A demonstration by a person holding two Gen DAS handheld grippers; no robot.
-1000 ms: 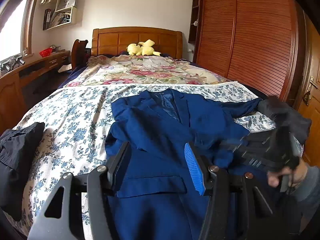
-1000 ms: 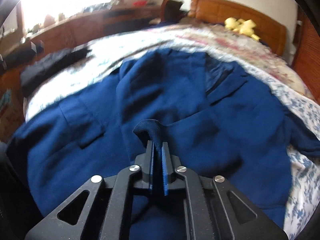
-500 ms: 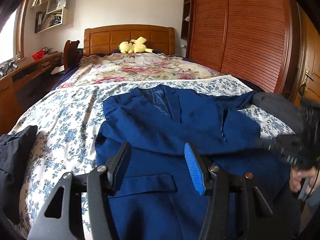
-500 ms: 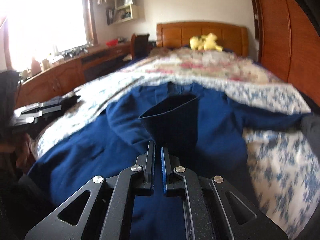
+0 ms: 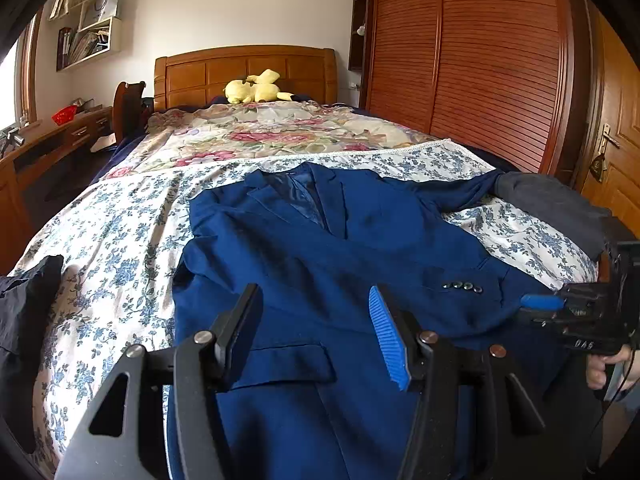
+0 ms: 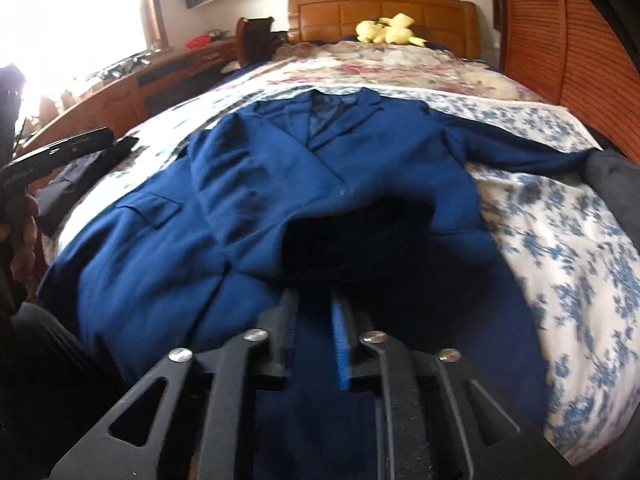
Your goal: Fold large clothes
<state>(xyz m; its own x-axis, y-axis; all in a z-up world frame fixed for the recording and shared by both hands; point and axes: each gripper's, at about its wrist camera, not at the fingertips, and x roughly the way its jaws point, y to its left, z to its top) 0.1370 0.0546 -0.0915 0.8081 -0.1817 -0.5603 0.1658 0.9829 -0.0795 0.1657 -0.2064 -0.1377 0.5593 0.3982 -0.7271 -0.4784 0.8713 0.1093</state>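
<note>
One sleeve (image 5: 448,280) now lies released across the jacket (image 5: 320,248).

Each hand-held gripper (image 5: 312,336) was a black frame with triangular cut-outs and silver round screw heads behind two fingers, one faced with a ribbed blue pad (image 5: 386,340), and the right gripper (image 6: 314,332) bore pale lettering on its side.

The lower hem of the blue jacket (image 5: 304,248) is cut off by the bottom edge, its cuff is blurred to a dark patch in the right wrist view, and the dark garment (image 5: 24,304) is clipped at left.
</note>
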